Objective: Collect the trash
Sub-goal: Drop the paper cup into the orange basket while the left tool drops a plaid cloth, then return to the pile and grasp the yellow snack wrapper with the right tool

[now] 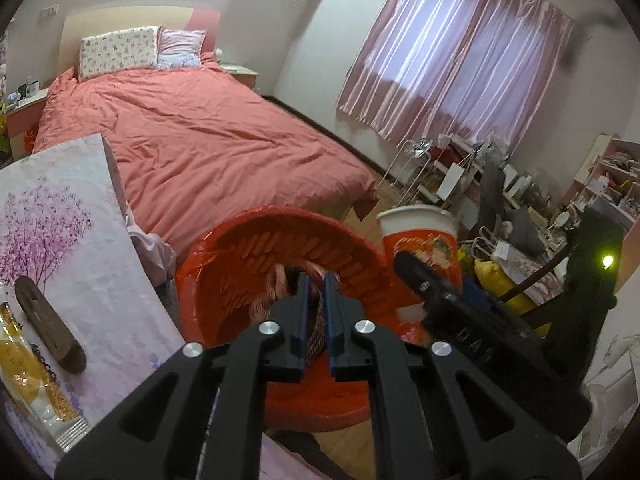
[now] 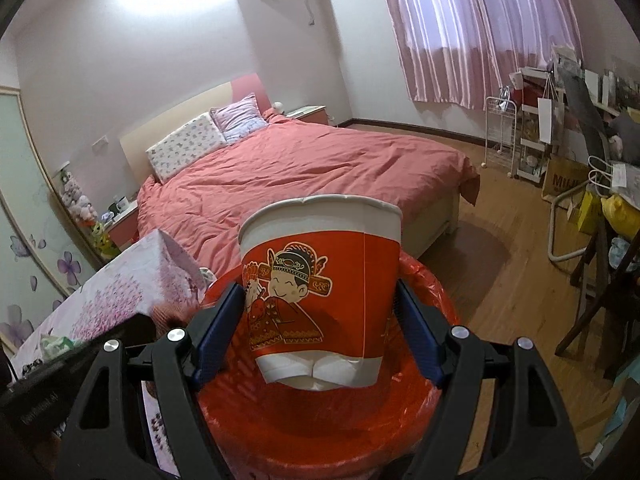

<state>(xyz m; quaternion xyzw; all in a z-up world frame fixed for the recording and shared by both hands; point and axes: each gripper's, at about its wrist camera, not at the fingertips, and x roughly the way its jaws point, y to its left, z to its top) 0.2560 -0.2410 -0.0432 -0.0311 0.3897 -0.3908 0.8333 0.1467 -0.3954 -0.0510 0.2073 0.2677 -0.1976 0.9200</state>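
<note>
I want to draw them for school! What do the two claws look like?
Both look alike. The left claw and right claw have chunky black plastic frames with triangle-shaped holes, shiny round silver bolts, and flat blue pads on the fingers. The left camera also shows the right one's black body with a small glowing yellow-green light.

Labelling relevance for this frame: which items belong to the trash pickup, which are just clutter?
Job:
- paper cup, held in right tool
- thin wrapper, pinched in left tool
- red bin

Lying about:
- bed
- floral tablecloth
- snack packet
- curtains
</note>
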